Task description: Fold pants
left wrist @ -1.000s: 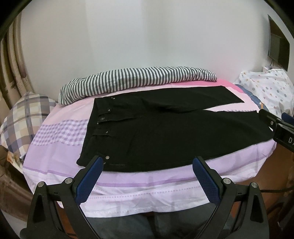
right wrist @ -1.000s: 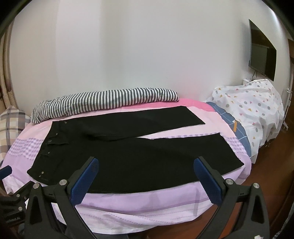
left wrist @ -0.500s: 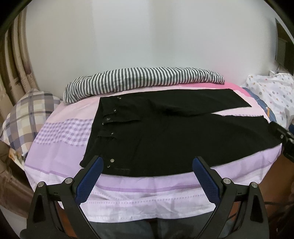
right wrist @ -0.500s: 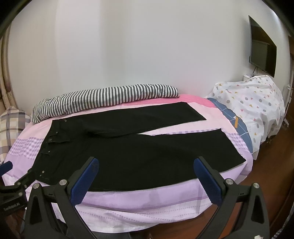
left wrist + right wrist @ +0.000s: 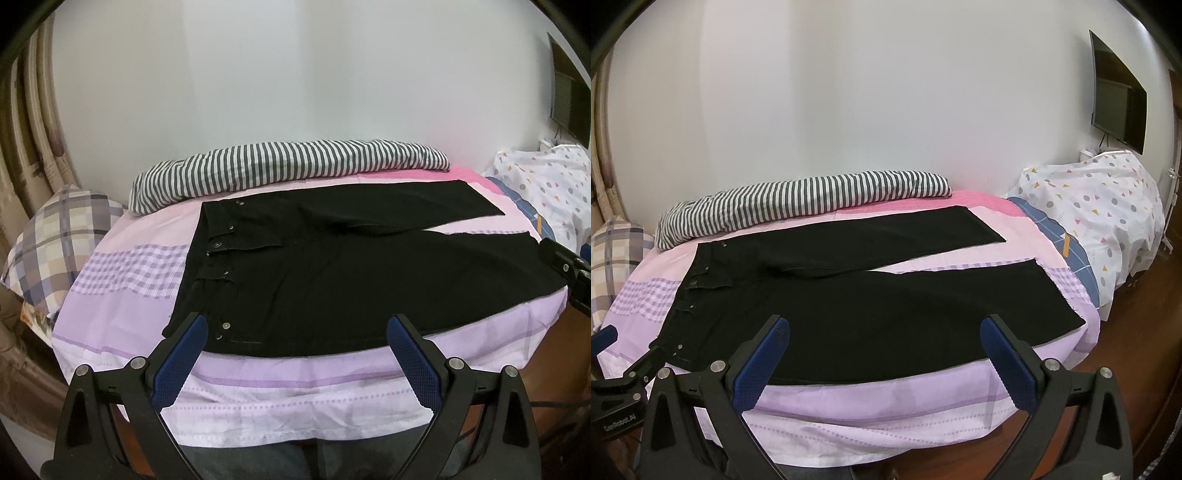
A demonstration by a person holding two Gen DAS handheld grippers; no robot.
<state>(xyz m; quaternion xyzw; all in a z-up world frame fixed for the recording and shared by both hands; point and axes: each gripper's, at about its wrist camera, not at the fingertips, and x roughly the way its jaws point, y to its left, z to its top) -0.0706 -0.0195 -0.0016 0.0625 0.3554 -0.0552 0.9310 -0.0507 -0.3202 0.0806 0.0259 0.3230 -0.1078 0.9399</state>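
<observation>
Black pants (image 5: 351, 273) (image 5: 871, 295) lie flat on the bed, waistband with metal buttons to the left, both legs spread rightward with a gap between them. My left gripper (image 5: 297, 328) hovers open over the near edge of the pants by the waistband, holding nothing. My right gripper (image 5: 884, 328) is open as well, above the near leg's lower edge, empty. Each gripper shows at the edge of the other's view.
The bed has a pink and lilac sheet (image 5: 122, 295) (image 5: 923, 406). A striped blanket roll (image 5: 288, 166) (image 5: 798, 199) lies along the wall. A plaid pillow (image 5: 55, 243) is at left, a dotted white cover (image 5: 1108, 206) at right, a wall screen (image 5: 1115, 96) above.
Both cameras have drifted slightly: the left view shifted right and closer to the waistband, the right view rose a little. The pants lie unchanged and both grippers stay open.
</observation>
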